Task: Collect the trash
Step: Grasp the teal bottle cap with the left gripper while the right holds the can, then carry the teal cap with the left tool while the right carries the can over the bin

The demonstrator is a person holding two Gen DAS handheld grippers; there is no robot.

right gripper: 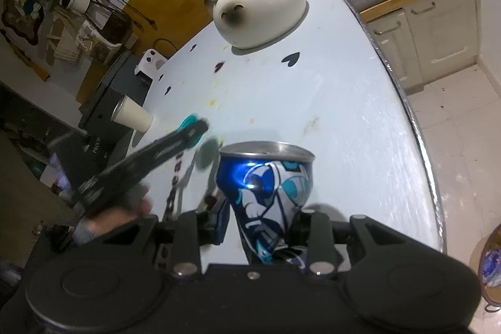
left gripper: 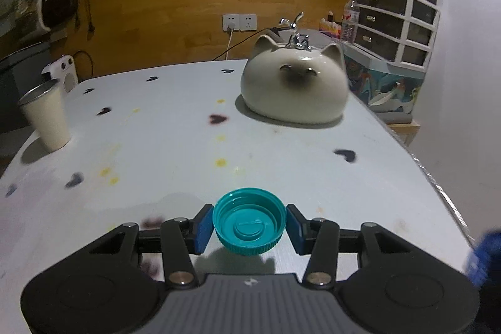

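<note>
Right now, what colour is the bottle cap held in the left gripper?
Teal. The bottle cap shows best in the left wrist view, between the left gripper pads.

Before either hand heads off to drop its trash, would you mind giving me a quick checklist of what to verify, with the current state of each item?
1. Left gripper clamped on the teal cap: ok, both blue pads touch its sides.
2. Cap clear of the table: ok, its shadow lies apart from it in the right wrist view.
3. Right gripper clamped on the crushed can: ok, squeezed at its narrow end.
4. Can drained: cannot tell, its opening is not visible.
5. Trash bin located: cannot tell, none clearly in view.
6. Paper cup and cat-shaped ceramic clear of both hands: ok, both stand farther back.
</note>
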